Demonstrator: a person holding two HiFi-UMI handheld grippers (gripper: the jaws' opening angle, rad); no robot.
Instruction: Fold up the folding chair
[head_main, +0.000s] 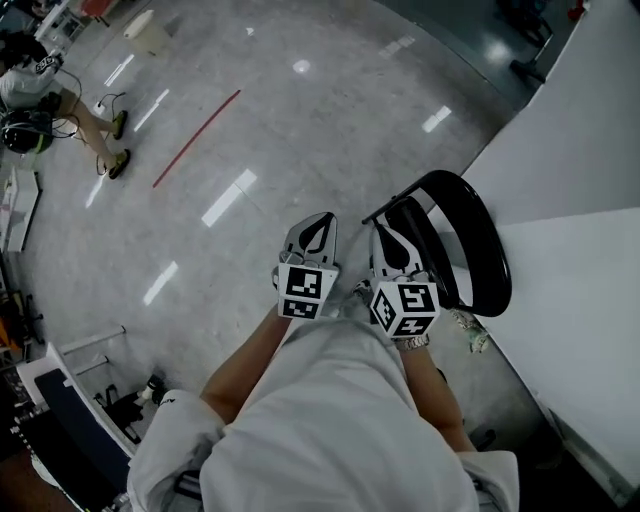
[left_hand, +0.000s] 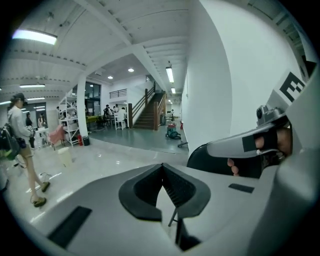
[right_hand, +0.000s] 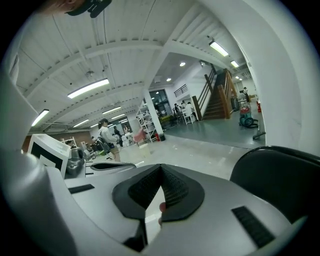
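You are holding both tongs out in front of your waist, side by side and pointing away from you over the floor (head_main: 250, 130). The left tongs (head_main: 316, 228) are clenched with nothing between the jaws: their own view is showing the ribbed pads meeting at the tips, with only bare floor beyond. The right tongs (head_main: 398, 232) are clenched and empty in the same way. With both pairs shut on nothing, you are not gripping any part of the task's thing at this moment; the pose looks like one of carrying the tools between holds, not of working.

The chair (head_main: 478, 250) is standing just to your right, its black curved back sitting close beside the right tongs and its far side lying near the white wall (head_main: 580, 140). It is probably parked there so that the wall steadies it. From above it is showing as a thin arc with a narrow dark panel, so whether the seat is already swung up cannot be told.

Farther out, a red line (head_main: 195, 138) is running across the floor, a person (head_main: 40, 85) is walking well apart from you, and stairs (left_hand: 150, 112) are rising at the hall's far end.
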